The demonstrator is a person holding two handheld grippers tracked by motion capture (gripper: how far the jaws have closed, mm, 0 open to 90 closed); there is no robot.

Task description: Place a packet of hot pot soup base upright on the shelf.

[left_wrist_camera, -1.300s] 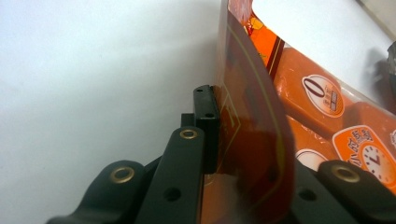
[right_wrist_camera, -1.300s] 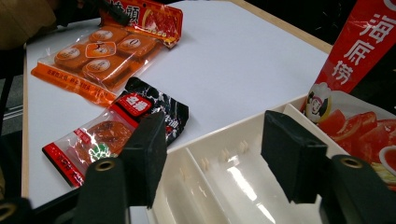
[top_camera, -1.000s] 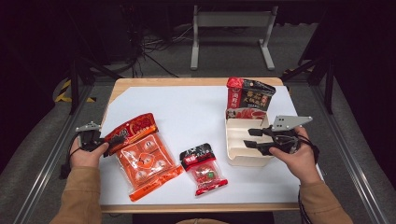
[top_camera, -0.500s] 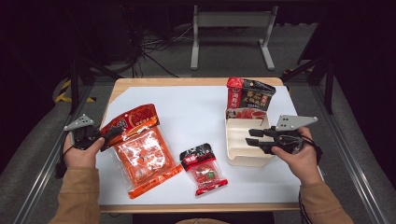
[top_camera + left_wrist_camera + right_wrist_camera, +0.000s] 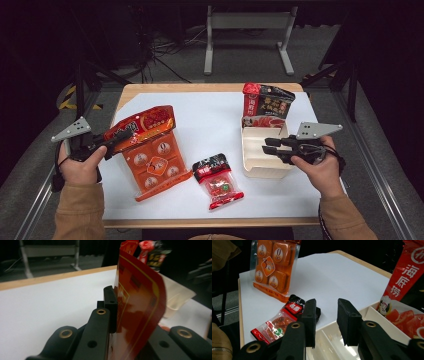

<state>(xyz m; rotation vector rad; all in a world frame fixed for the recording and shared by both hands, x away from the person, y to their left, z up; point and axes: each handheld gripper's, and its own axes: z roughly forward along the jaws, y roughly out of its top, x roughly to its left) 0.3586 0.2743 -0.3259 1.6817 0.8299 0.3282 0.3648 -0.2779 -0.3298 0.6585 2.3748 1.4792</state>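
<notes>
While the left gripper [image 5: 107, 142] clamps its fingers on the orange packet [image 5: 150, 150] near the tabletop's [image 5: 210, 120] left edge, it's tilted up. Right gripper [image 5: 270, 146], fingers just closing, nothing between them, over the tray [image 5: 260, 167].

The orange packet [image 5: 150, 150] I hold is a flat clear-fronted bag with a red printed header and four orange blocks showing through its window. It sits at the left of the high view, tilted, its header end pinched between my left jaws and raised, its lower edge near the white bench sheet at lower centre-left. In my left gripper view the orange packet [image 5: 140, 310] stands edge-on, its red header bowed and slightly blurred, rising through the middle of the frame.
</notes>
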